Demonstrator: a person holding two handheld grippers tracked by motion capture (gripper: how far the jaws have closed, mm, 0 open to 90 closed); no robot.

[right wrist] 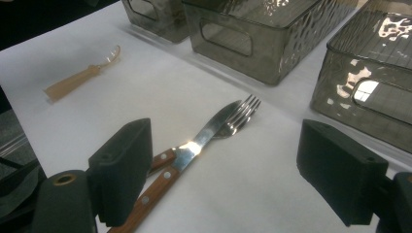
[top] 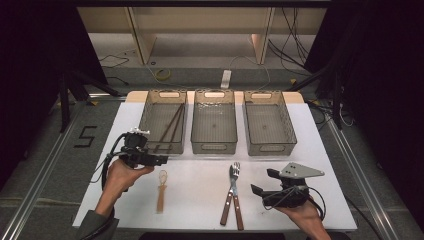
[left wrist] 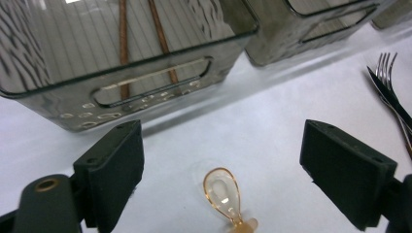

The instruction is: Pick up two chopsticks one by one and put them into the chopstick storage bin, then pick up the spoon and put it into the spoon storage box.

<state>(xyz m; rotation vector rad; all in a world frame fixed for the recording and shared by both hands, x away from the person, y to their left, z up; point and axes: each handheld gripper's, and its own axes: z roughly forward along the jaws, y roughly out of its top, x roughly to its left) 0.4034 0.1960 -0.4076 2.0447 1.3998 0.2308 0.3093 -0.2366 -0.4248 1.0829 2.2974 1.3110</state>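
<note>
Spoon (left wrist: 224, 195), a small see-through amber plastic one, lies flat on the white table (top: 200, 185) just in front of the left bin (top: 163, 120), which already has two chopsticks (top: 172, 125) in it, and the left gripper (top: 150, 159) hangs over it with jaws spread wide and nothing between them. Right gripper (top: 267, 182) sits off to the side, also wide and empty, aimed at the knife (right wrist: 194, 148) and fork (right wrist: 240, 119) lying crossed near the middle bin (top: 214, 122).
</note>
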